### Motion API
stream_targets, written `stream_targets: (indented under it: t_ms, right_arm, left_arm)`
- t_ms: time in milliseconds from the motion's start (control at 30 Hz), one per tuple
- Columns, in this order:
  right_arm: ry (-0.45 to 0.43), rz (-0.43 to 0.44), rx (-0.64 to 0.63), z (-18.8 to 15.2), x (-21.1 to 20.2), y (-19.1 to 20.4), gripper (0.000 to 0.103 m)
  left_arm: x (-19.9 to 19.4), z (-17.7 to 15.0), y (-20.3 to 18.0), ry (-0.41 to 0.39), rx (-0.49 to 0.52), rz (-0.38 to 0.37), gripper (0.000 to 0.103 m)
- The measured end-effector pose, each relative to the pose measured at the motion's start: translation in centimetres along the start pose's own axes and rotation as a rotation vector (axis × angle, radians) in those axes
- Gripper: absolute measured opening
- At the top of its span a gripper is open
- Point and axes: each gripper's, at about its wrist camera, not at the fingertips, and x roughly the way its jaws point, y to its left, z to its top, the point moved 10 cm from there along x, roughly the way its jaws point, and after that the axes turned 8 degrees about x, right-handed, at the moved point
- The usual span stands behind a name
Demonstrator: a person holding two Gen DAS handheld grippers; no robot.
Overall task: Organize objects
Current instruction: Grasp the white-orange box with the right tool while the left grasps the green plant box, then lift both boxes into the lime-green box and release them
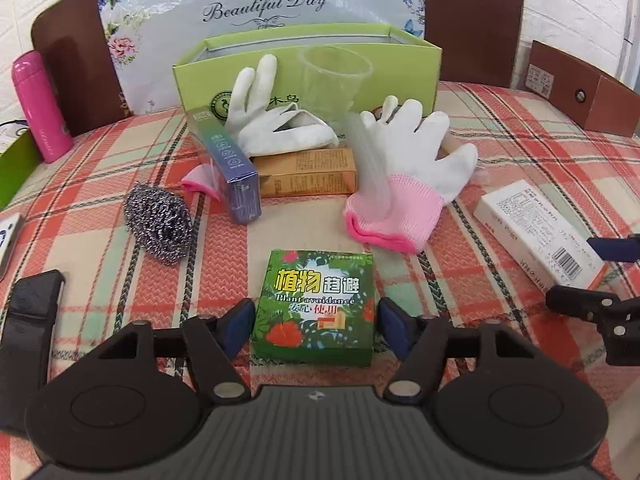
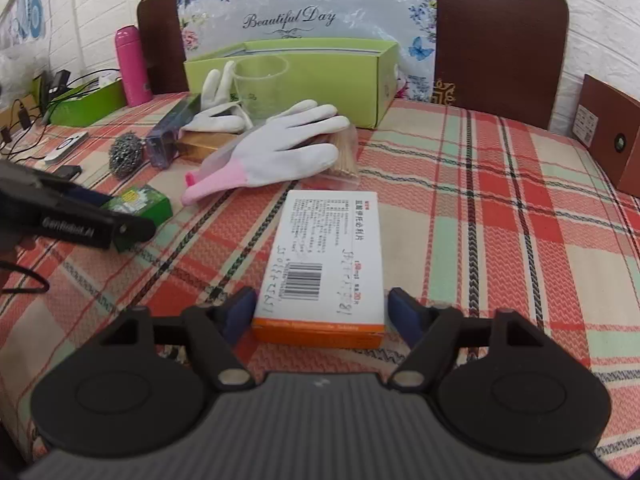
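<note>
My left gripper is open, its blue pads on either side of a small green box printed "Plant avoidance", with small gaps. My right gripper is open around the near end of a white and orange medicine box lying flat. In the right wrist view the left gripper and the green box show at left. Behind lie two white gloves with pink cuffs, a blue box, a gold box, a steel scourer and a clear cup.
An open light-green carton stands at the back before a floral bag. A pink bottle stands far left, a brown box far right. A packet of toothpicks lies under the near glove. Cables and a phone lie at left.
</note>
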Motion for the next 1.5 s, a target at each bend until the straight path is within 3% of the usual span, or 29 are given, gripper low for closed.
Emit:
stream_targets:
  t_ms: [167,500,633,867,1267,1500]
  right_arm:
    - [-0.017,-0.030,-0.025,0.8,0.7,0.7,0.082]
    - [-0.001,-0.075,0.005,1.4,2.5,0.4,0.082]
    - [0.009,-0.061,0.013,1.3,2.7,0.4,0.066]
    - [-0.006,0.017,0.049,2.2,1.2,1.0,0.066]
    - [-0.218,0.130,0.017,12.1,-1.5,3.1,0.065]
    - [-0.321,0.109,-0.057,18.8,0.6,4.2,0.065]
  left_arm:
    - [0.6,0.3,0.2,0.009,-0.058,-0.030,0.073]
    - [1.3,0.9,0.4,0.002,-0.068,-0.034,0.073]
    - [1.2,0.9,0.4,-0.003,-0.058,-0.043,0.066]
    - [-0.5,2.0,0.3,-0.033,-0.072,-0.099,0.065]
    - [-5.6,11.7,2.6,-0.286,-0.100,-0.118,0.065]
    - [-5.4,18.2,5.6,-0.389,-0.170,-0.079,0.065]
